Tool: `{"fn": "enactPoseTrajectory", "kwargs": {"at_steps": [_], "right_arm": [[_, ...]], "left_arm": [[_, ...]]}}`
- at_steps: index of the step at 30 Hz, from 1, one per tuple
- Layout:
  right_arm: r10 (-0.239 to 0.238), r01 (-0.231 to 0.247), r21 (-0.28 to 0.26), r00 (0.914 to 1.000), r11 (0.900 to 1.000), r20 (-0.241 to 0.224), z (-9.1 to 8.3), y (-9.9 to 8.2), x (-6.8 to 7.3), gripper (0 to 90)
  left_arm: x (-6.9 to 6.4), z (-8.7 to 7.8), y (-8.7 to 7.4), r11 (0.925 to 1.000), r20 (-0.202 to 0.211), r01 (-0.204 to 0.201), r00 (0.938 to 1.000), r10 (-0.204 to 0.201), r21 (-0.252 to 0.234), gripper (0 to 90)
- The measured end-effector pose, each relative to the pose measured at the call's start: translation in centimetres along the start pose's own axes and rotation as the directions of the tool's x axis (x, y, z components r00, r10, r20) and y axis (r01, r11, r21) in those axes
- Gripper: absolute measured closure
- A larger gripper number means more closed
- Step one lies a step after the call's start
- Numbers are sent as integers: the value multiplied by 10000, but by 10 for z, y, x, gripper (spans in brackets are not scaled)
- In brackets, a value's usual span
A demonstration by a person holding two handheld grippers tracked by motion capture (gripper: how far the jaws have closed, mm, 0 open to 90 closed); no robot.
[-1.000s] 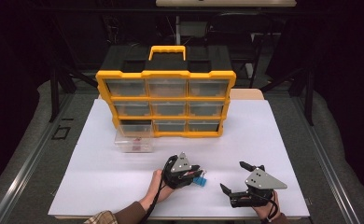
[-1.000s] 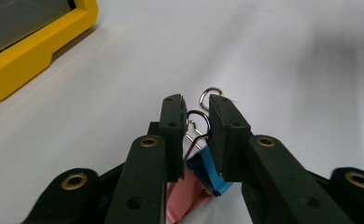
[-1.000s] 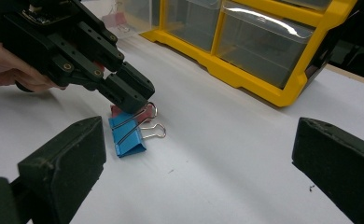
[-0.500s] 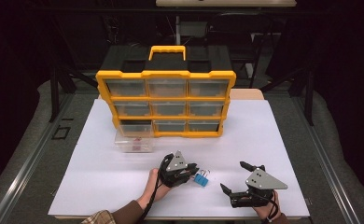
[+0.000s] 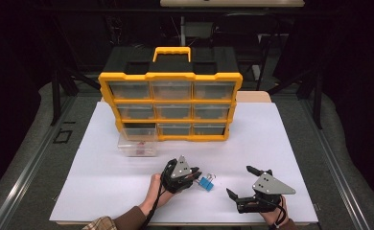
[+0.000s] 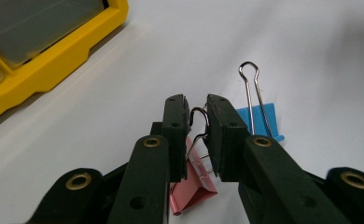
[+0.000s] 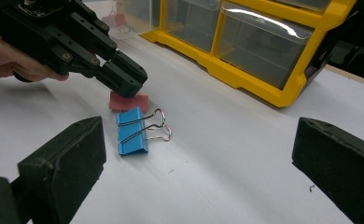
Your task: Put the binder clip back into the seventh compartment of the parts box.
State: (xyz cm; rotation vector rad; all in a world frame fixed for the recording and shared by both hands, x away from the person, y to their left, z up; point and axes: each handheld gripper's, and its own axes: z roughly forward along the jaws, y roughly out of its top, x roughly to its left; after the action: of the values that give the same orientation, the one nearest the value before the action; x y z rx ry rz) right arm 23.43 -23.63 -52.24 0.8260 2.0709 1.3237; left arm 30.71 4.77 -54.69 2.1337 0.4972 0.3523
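My left gripper (image 6: 198, 112) is shut on the wire handle of a pink binder clip (image 6: 192, 196), whose body hangs below the jaws close to the white table. From the right gripper view the pink binder clip (image 7: 129, 101) peeks out under the left gripper (image 7: 124, 79). A blue binder clip (image 6: 259, 119) lies flat just beside it, free of the jaws; it is the blue binder clip (image 5: 205, 183) at the left gripper (image 5: 194, 178) tips in the high view. My right gripper (image 5: 239, 180) rests at the front right, open and empty, facing the blue binder clip (image 7: 132, 130).
A yellow drawer organizer (image 5: 170, 105) with clear drawers stands at the back of the white table (image 5: 281, 143). One clear drawer (image 5: 137, 143) sits pulled out on the table in front of its lower left slot, with something pinkish inside.
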Motion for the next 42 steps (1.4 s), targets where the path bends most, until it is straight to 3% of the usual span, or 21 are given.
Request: {"fn": "enactPoseTrajectory", "kwargs": {"at_steps": [5,10,21,34,42], "right_arm": [[14,-14,-4,10000,10000,2,0,0,0,22],[10,-10,-9,10000,10000,-5,0,0,0,22],[0,0,1,10000,10000,4,0,0,0,22],[-5,5,20,10000,10000,-17,0,0,1,22],[-52,52,32,10000,10000,-4,1,1,1,22]], "left_arm": [[5,-5,-1,9998,-515,18,9987,-28,-176,841],[11,-4,-8,9999,-820,160,9965,-157,25,873],[16,-10,-7,9988,-831,457,9954,-470,-180,885],[21,-30,0,9968,-722,652,9950,-685,-471,885],[28,-41,3,9943,-882,799,9924,-860,-707,885]]}}
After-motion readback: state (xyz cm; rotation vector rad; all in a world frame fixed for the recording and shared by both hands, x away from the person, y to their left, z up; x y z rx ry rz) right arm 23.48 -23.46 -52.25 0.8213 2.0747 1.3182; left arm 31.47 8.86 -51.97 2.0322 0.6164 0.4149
